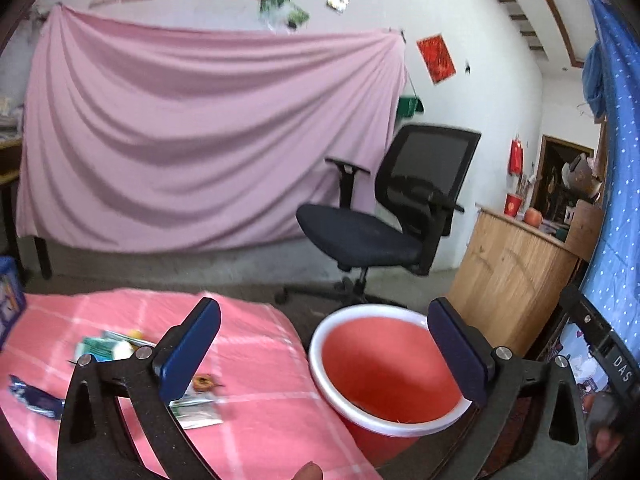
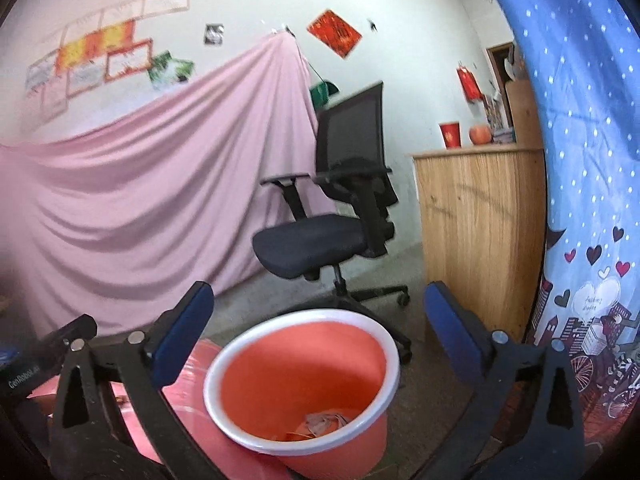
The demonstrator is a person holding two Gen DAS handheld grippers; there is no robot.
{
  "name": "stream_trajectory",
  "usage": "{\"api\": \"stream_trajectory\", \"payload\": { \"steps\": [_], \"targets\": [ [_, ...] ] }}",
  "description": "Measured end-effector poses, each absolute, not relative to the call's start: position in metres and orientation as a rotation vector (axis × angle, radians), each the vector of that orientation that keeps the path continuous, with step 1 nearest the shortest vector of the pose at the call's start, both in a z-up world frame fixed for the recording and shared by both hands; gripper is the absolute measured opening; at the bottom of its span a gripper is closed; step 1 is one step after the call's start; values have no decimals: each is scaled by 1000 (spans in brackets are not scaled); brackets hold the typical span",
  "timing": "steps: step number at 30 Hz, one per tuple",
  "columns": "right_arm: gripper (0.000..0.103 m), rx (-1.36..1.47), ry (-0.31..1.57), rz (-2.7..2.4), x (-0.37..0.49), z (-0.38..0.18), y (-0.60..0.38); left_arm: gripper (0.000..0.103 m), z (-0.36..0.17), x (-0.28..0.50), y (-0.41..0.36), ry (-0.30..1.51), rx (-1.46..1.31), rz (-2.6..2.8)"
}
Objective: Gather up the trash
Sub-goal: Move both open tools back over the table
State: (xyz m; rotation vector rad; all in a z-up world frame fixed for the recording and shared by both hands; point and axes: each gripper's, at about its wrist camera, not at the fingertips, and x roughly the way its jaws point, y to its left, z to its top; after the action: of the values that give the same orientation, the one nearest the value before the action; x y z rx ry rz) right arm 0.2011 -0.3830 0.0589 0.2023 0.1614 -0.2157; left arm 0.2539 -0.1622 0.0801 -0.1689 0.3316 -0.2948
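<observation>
The bin (image 2: 304,384) sits below and just ahead of our right claw (image 2: 320,332), framed between its two blue pads (image 2: 182,334). Scraps of trash (image 2: 320,426) lie at the bin's bottom. Our right claw stands wide, nothing between its pads.

Our left claw (image 1: 324,344) also stands wide and empty. From it, the bin (image 1: 384,364) lies ahead and toward the right pad (image 1: 460,352), which overlaps the bin's rim.

Loose wrappers (image 1: 108,350) remain on the pink cloth (image 1: 260,360), to the left of and behind the left pad (image 1: 188,350). A white packet (image 1: 196,412) lies just under that pad, with a blue wrapper (image 1: 34,398) further left.

Beyond both claws stands a chair (image 1: 392,216), with a cabinet (image 1: 512,280) to its right.
</observation>
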Motion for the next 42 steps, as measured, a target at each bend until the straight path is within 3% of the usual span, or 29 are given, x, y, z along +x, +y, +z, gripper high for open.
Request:
{"api": "stream_trajectory", "payload": {
  "steps": [12, 26, 42],
  "targets": [
    [103, 177, 47, -78, 140, 90, -336, 101, 93, 166, -110, 163, -140, -141],
    [103, 150, -11, 102, 99, 69, -261, 101, 67, 96, -27, 122, -116, 5],
    [103, 82, 148, 246, 134, 24, -210, 101, 16, 105, 19, 218, -44, 118]
  ]
}}
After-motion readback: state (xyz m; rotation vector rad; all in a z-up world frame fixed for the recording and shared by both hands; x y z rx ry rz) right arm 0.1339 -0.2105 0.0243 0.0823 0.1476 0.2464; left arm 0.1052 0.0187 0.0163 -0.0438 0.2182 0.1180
